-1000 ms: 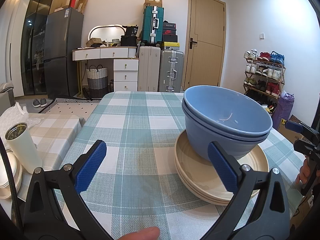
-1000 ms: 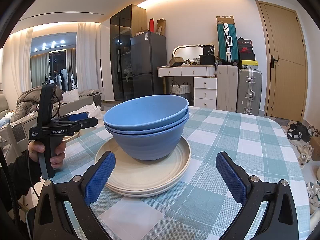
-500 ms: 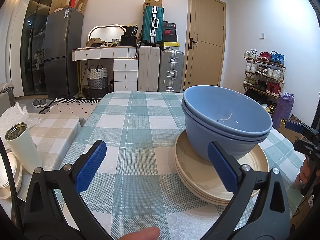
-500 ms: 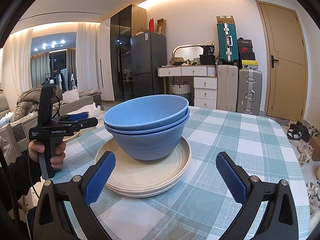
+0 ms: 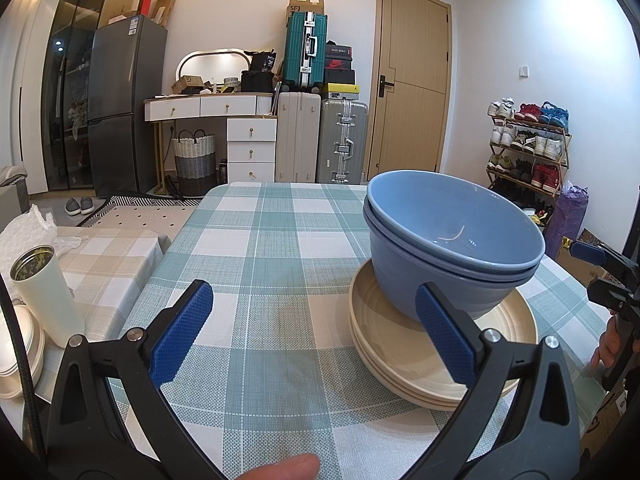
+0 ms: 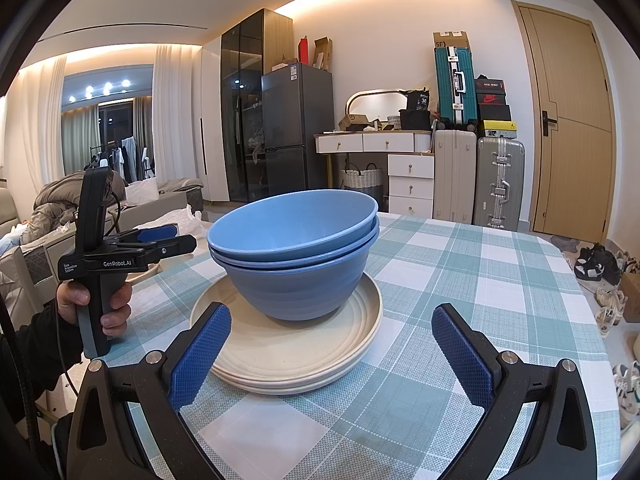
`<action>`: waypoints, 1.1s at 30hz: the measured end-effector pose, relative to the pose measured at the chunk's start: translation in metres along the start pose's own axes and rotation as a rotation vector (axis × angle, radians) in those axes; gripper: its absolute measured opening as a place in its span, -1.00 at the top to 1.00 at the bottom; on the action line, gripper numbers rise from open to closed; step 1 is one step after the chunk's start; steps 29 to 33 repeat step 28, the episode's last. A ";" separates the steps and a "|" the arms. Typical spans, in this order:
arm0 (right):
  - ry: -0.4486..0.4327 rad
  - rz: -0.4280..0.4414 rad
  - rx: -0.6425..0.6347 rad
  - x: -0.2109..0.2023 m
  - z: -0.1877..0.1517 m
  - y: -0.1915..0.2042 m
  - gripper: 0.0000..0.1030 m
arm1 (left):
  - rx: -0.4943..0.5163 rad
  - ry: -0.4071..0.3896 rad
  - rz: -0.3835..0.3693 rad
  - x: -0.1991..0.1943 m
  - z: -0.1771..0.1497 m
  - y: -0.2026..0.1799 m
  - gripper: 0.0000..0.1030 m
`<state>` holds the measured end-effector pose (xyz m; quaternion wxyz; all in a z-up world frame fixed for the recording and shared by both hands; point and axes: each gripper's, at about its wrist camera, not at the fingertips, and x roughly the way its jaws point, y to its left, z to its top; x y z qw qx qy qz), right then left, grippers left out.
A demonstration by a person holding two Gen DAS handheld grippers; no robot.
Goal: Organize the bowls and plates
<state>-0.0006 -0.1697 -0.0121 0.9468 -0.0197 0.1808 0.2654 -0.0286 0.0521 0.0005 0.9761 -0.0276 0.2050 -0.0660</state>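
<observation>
Bowls on plates unmoved since before, left tool and right tool both wide open, empty.

- The right tongs are cut off by the frame edge at 3 o'clock in the left wrist view.
- The lower bowl hides the cream plates' centre.
- White containers are cropped at 9 o'clock.

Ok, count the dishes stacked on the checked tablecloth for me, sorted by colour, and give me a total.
Blue bowls: 2, nested, standing on the plates.
Cream plates: 3 going by the rims that show in the stack.
Total: 5 dishes.
</observation>
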 end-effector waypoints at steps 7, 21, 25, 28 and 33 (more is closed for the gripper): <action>0.000 0.000 0.000 0.000 0.000 0.000 -0.99 | 0.000 0.000 0.000 -0.001 0.000 0.000 -0.95; 0.000 0.001 0.001 0.000 0.000 0.000 -0.99 | 0.000 0.001 0.000 0.002 0.000 0.000 -0.95; 0.001 0.001 0.001 0.000 0.000 0.000 -0.99 | 0.000 0.000 -0.001 -0.001 0.000 0.000 -0.95; 0.000 0.000 0.001 0.000 0.000 0.000 -0.99 | 0.001 0.001 0.000 -0.001 0.000 0.000 -0.95; 0.000 0.000 0.001 0.000 0.000 0.000 -0.99 | 0.001 0.001 0.000 -0.001 0.000 0.000 -0.95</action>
